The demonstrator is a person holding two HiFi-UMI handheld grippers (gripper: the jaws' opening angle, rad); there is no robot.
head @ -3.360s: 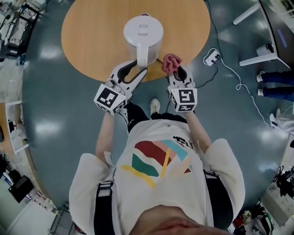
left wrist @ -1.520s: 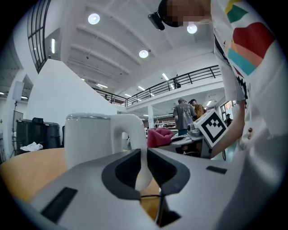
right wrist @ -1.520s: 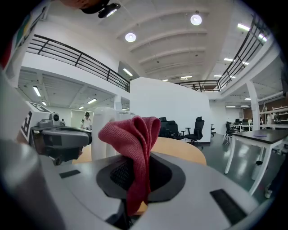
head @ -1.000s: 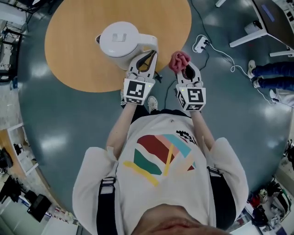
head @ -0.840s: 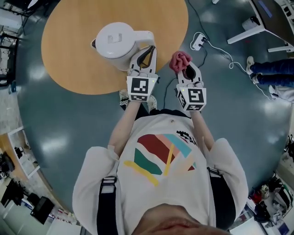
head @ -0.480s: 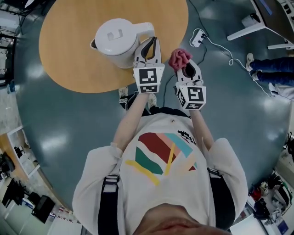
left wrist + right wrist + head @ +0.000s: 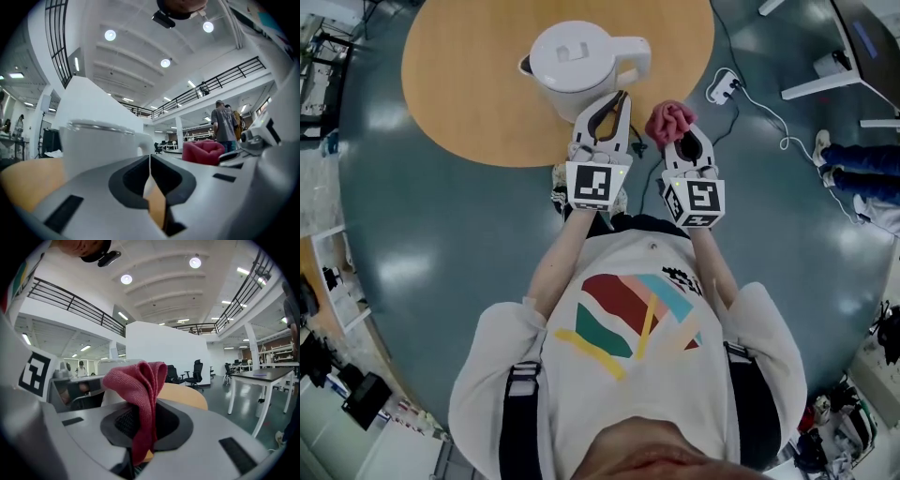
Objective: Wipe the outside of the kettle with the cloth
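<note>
Currently the right tongs are clamped on the red cloth, which bunches up past their tips. The left tongs are pressed together and empty. The kettle stands upright on the counter — ahead and left of the cloth, handle turned toward it. The left tongs lie nearer, just short of the handle — the cloth likely must travel forward-left.

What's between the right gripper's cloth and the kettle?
Head view: only bare wooden table between the cloth and the kettle handle. The shut left gripper points in alongside.
</note>
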